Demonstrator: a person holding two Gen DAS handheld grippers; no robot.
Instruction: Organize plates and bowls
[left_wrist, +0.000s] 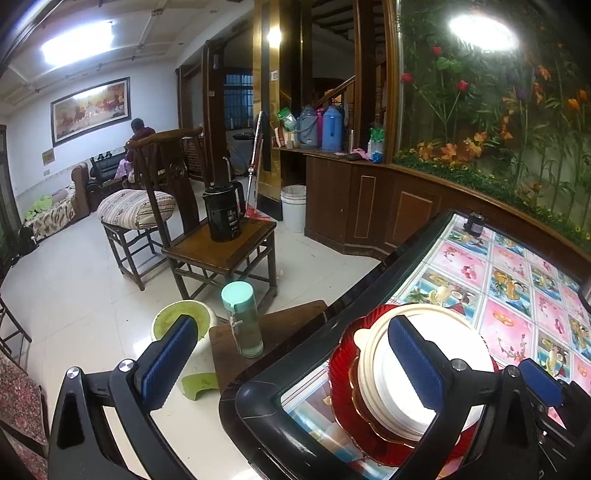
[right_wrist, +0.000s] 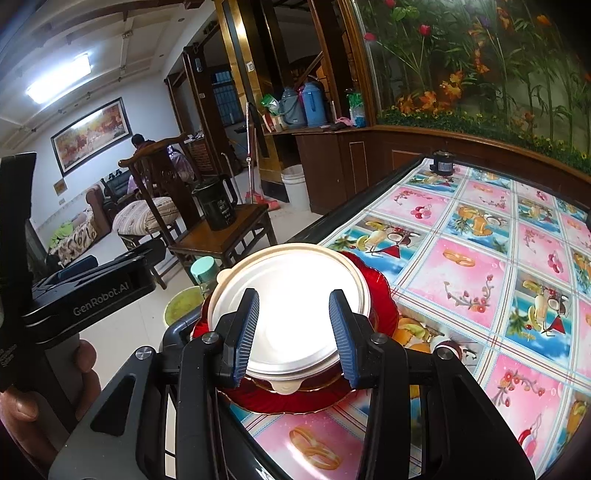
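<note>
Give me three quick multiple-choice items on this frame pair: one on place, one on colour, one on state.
1. Where does the cream plate sit?
A. on the red plate
B. on the chair
C. on the floor

2. What colour are the gripper pads?
A. green
B. blue
C. white

3. How does the right gripper stand?
A. clamped on the kettle
B. jaws apart, nothing between the pads
C. out of view

Key: 1 A, the red plate rim shows all round beneath it. 2 B, ribbed blue faces on both fingers. 3 B, a clear gap, the plates lie beyond it.
</note>
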